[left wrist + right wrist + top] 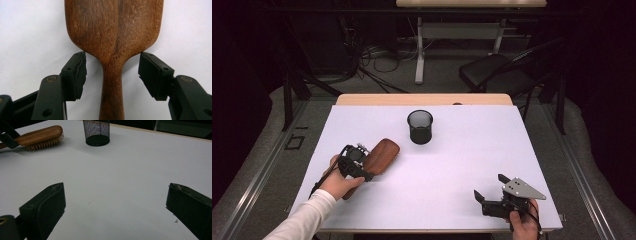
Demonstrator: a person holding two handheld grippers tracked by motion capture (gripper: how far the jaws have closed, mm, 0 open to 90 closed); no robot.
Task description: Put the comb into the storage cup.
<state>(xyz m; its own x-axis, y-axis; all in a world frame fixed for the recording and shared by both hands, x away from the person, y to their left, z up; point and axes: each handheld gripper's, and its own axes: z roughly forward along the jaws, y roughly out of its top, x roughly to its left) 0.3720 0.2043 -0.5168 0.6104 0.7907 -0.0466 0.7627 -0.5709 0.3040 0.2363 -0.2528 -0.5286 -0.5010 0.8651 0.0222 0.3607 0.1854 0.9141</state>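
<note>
A wooden hairbrush (382, 155) lies bristles down on the white table (447, 165), left of the middle. My left gripper (364, 163) straddles its handle. In the left gripper view the narrow neck of the brush (113, 75) runs between the two pads, with a gap on each side, so the jaws stand open around it. My right gripper (489, 186) rests near the table's front right corner, open with nothing between its jaws (115, 192). From there the brush (41, 135) shows far off at the upper left.
A black mesh cup (420, 127) stands upright at the middle back of the table, also seen as the cup (96, 132) in the right gripper view. Behind the table are a dark chair (497, 70), floor cables and another desk.
</note>
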